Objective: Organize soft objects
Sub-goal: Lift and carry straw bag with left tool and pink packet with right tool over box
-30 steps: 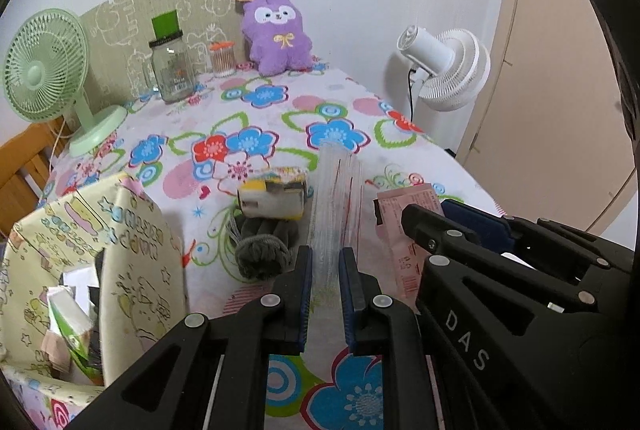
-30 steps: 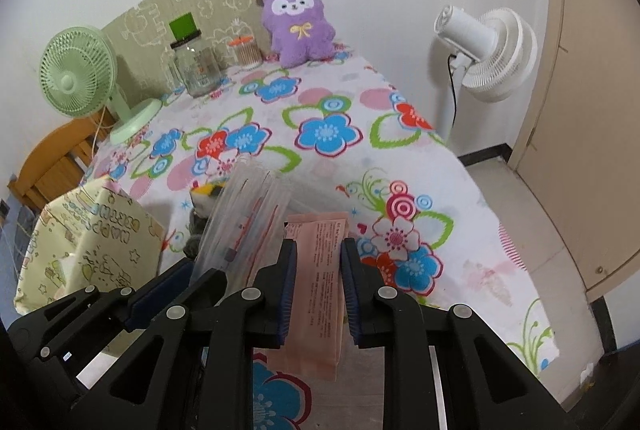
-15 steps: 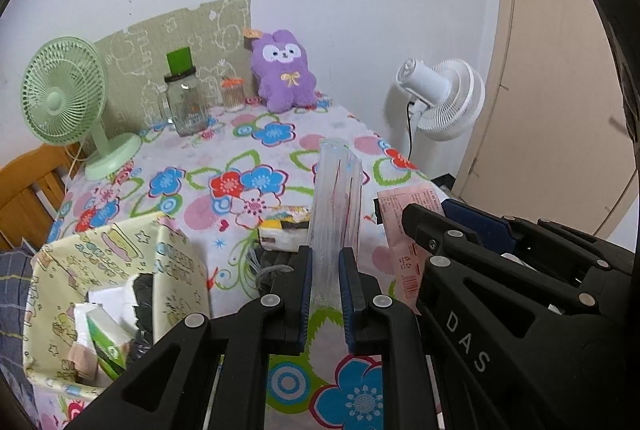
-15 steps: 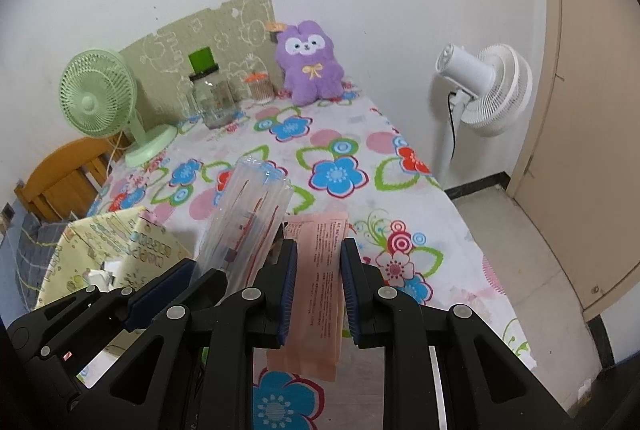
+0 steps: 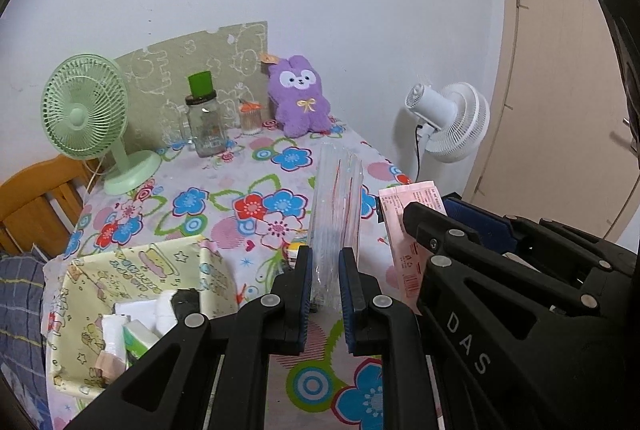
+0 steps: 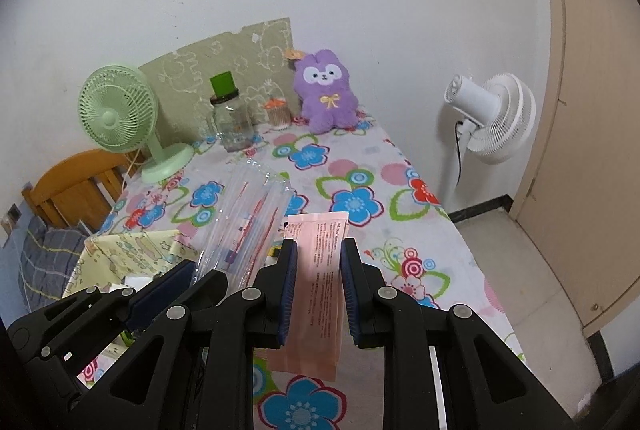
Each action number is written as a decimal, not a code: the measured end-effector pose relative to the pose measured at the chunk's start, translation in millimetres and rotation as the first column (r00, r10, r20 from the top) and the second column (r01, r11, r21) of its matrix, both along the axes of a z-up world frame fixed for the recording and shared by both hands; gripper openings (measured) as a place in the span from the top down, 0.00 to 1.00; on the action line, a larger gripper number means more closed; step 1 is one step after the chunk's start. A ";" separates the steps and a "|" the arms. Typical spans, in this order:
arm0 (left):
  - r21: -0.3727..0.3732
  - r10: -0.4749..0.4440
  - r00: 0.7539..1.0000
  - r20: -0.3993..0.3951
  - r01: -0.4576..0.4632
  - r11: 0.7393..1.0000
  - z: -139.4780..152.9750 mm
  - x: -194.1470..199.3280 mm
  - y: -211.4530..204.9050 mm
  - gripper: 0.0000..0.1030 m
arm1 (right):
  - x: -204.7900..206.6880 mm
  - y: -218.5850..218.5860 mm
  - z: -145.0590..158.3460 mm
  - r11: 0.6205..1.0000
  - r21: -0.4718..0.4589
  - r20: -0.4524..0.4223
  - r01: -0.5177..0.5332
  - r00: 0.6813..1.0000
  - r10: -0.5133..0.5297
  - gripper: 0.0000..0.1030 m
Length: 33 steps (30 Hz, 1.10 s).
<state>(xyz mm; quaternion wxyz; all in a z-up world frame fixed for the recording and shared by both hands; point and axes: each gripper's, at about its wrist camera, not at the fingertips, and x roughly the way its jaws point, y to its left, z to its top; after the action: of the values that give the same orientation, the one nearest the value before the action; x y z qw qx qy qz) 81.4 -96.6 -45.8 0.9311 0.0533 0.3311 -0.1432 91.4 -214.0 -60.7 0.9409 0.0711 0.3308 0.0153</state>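
My left gripper (image 5: 323, 270) is shut on a clear plastic packet (image 5: 335, 206) with red stripes and holds it upright above the flowered table. My right gripper (image 6: 319, 266) is shut on a flat pink packet (image 6: 324, 270) and holds it lifted; the packet also shows in the left wrist view (image 5: 404, 226). The clear packet shows left of it in the right wrist view (image 6: 248, 222). A yellow patterned fabric box (image 5: 132, 290) with several soft packs in it sits at the lower left.
A green desk fan (image 5: 86, 118), a glass jar with a green lid (image 5: 204, 122), a small jar (image 5: 250, 116) and a purple plush toy (image 5: 300, 96) stand at the table's far end. A white floor fan (image 5: 448, 122) stands right of the table. A wooden chair (image 5: 36, 206) is at left.
Both grippers have risen from the table with their packets. The view has pulled back and up, and the grey item and yellow pack on the cloth are now hidden behind the left gripper.
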 end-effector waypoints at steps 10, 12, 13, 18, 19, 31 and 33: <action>-0.014 0.053 0.998 0.032 -0.052 0.999 9.7 -6.3 26.2 0.89 | -1.1 28.8 14.1 0.998 -0.017 0.029 -0.059 0.998 0.059 0.76; -0.018 0.066 0.997 0.040 -0.065 0.998 11.7 -7.6 32.7 0.89 | -1.9 34.4 16.4 0.997 -0.022 0.033 -0.069 0.997 0.070 0.76; -0.020 0.070 0.997 0.041 -0.069 0.997 12.3 -7.7 35.1 0.89 | -2.2 38.3 18.0 0.997 -0.025 0.037 -0.077 0.996 0.078 0.76; -0.023 0.103 0.993 0.048 -0.102 0.994 13.8 -10.0 51.2 0.89 | -3.3 52.8 21.5 0.993 -0.033 0.044 -0.109 0.993 0.111 0.76; -0.019 0.113 0.992 0.049 -0.112 0.994 13.7 -10.5 55.1 0.89 | -3.0 56.4 21.5 0.992 -0.031 0.043 -0.120 0.992 0.121 0.76; -0.020 0.192 0.980 0.055 -0.192 0.981 15.5 -11.0 90.5 0.89 | 2.6 96.5 24.5 0.979 -0.032 0.040 -0.204 0.978 0.205 0.76; -0.020 0.199 0.978 0.054 -0.198 0.980 15.3 -11.4 94.2 0.89 | 3.7 101.6 24.7 0.977 -0.034 0.039 -0.212 0.976 0.214 0.76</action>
<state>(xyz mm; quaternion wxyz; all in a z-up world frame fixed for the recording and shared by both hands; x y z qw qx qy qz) 70.0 -2.4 -30.5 0.9501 0.0171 0.3074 -0.0503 95.1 -112.4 -36.0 0.9416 0.0210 0.3165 0.1127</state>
